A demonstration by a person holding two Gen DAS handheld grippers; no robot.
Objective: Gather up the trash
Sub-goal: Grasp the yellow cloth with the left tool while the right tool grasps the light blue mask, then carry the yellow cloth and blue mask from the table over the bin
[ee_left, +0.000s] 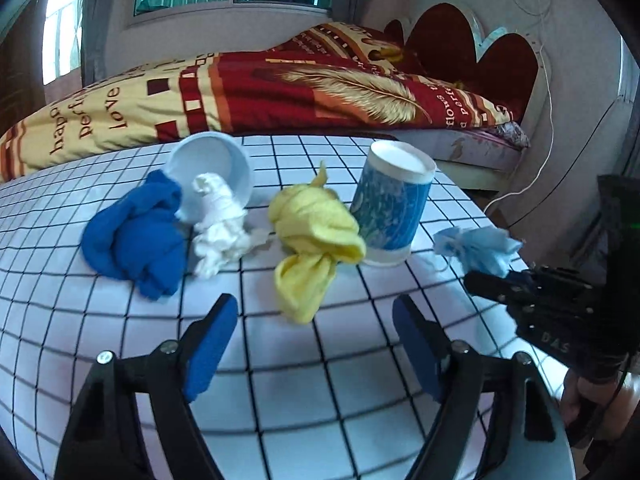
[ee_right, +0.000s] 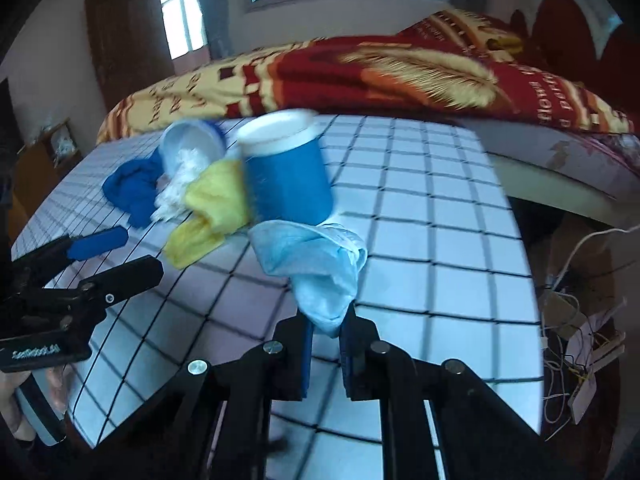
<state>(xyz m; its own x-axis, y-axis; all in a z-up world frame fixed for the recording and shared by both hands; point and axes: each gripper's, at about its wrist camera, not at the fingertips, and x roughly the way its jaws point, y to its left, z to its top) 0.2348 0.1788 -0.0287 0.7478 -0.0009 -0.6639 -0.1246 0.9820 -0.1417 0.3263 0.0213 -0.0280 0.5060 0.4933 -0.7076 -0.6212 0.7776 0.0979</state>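
On the checked tablecloth (ee_left: 120, 320) lie a crumpled blue cloth (ee_left: 136, 236), a white tissue wad (ee_left: 218, 220) spilling from a tipped white cup (ee_left: 212, 164), a yellow cloth (ee_left: 316, 240) and an upturned blue paper cup (ee_left: 394, 204). My left gripper (ee_left: 316, 320) is open and empty, just short of the yellow cloth. My right gripper (ee_right: 325, 328) is shut on a light blue crumpled tissue (ee_right: 316, 268) and holds it above the table, right of the blue cup (ee_right: 286, 172). That tissue (ee_left: 480, 248) and the right gripper (ee_left: 476, 280) also show in the left wrist view.
A bed with a red and yellow quilt (ee_left: 260, 92) stands directly behind the table. The table's right edge (ee_right: 516, 240) drops to the floor, where cables and a power strip (ee_right: 576, 320) lie. The left gripper (ee_right: 116, 256) shows at the left in the right wrist view.
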